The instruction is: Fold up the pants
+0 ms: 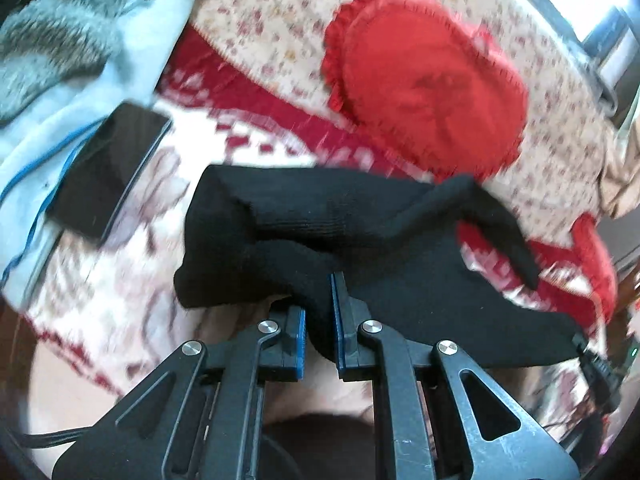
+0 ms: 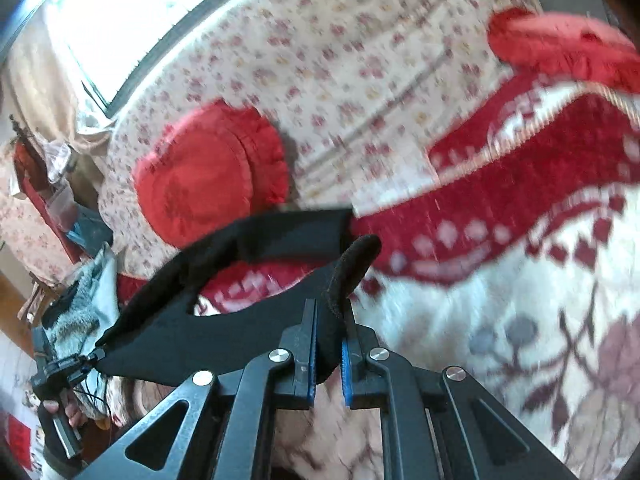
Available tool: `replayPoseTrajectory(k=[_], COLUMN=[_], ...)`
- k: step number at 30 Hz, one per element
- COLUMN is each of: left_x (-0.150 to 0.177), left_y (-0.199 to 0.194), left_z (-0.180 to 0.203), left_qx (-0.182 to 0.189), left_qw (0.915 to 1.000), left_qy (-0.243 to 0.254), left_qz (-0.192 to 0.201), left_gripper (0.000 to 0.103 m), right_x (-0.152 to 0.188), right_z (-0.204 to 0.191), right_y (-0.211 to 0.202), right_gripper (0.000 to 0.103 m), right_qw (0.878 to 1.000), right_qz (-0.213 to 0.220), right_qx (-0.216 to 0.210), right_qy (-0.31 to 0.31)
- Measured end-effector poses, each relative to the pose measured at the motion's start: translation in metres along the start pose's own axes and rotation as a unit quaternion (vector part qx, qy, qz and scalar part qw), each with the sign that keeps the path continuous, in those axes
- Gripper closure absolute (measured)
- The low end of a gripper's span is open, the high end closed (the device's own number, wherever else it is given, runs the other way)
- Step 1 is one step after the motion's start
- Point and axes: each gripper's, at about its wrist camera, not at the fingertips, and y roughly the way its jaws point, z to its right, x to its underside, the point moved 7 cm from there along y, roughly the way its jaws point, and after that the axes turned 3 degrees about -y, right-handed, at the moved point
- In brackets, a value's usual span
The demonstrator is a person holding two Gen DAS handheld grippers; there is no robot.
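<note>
The black knit pants (image 1: pixel 340 220) hang stretched between my two grippers above a red and white patterned blanket (image 1: pixel 100 292). My left gripper (image 1: pixel 319 322) is shut on one bunched end of the pants. My right gripper (image 2: pixel 329 340) is shut on the other end, and a fold of the pants (image 2: pixel 224 312) sticks up past its fingers. In the right wrist view the left gripper (image 2: pixel 76 364) shows at the far left, holding the cloth. In the left wrist view the right gripper (image 1: pixel 596 364) shows at the right edge. Both views are motion-blurred.
A dark phone (image 1: pixel 108 168) lies on a pale blue fur-trimmed garment (image 1: pixel 72 60) to the left. A round red cushion (image 1: pixel 428 92) rests on a floral-covered sofa back (image 2: pixel 360 60), and a second red cushion (image 2: pixel 560 44) sits further right. A bright window (image 2: pixel 120 8) is behind.
</note>
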Motion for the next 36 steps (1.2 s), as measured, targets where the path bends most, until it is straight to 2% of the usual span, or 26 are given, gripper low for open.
replayPoseTrajectory(k=[2, 5, 6, 8, 9, 10, 13, 17, 21, 27, 36], left_x=[0.012, 0.021, 0.021, 0.019, 0.02, 0.02, 0.021, 0.019, 0.013, 0.009, 0.016], left_y=[0.014, 0.027, 0.027, 0.02, 0.016, 0.012, 0.002, -0.012, -0.031, -0.04, -0.011], left_z=[-0.007, -0.013, -0.012, -0.008, -0.007, -0.006, -0.006, -0.007, -0.009, -0.004, 0.007], left_qx=[-0.012, -0.026, -0.027, -0.042, -0.047, -0.05, -0.06, -0.086, -0.106, -0.103, -0.089], left_qw=[0.9997, 0.9991, 0.9991, 0.9987, 0.9983, 0.9981, 0.9973, 0.9947, 0.9912, 0.9903, 0.9931], left_qy=[0.005, 0.007, 0.009, 0.023, 0.03, 0.034, 0.04, 0.055, 0.065, 0.071, 0.072], left_qz=[-0.021, -0.032, -0.031, -0.019, -0.015, -0.013, -0.007, 0.011, 0.046, 0.06, 0.028], left_gripper=[0.093, 0.093, 0.091, 0.086, 0.085, 0.084, 0.08, 0.077, 0.054, 0.053, 0.053], right_x=[0.018, 0.045, 0.049, 0.045, 0.04, 0.035, 0.022, 0.009, 0.011, 0.03, 0.05], right_z=[0.008, 0.024, 0.027, 0.026, 0.023, 0.019, 0.0, -0.035, -0.077, -0.124, -0.176], right_y=[0.015, 0.046, 0.049, 0.043, 0.037, 0.032, 0.019, 0.01, 0.023, 0.055, 0.1], right_gripper=[0.095, 0.095, 0.093, 0.082, 0.066, 0.058, 0.058, 0.058, 0.058, 0.058, 0.058], right_qw=[0.999, 0.993, 0.993, 0.994, 0.993, 0.992, 0.993, 0.995, 0.993, 0.986, 0.974], right_qz=[-0.036, -0.1, -0.106, -0.09, -0.083, -0.077, -0.061, -0.039, -0.043, -0.08, -0.12], right_qx=[0.016, 0.055, 0.061, 0.067, 0.084, 0.094, 0.089, 0.056, 0.029, 0.002, -0.028], right_qy=[-0.004, -0.002, 0.001, 0.004, -0.011, -0.025, -0.056, -0.077, -0.11, -0.148, -0.19])
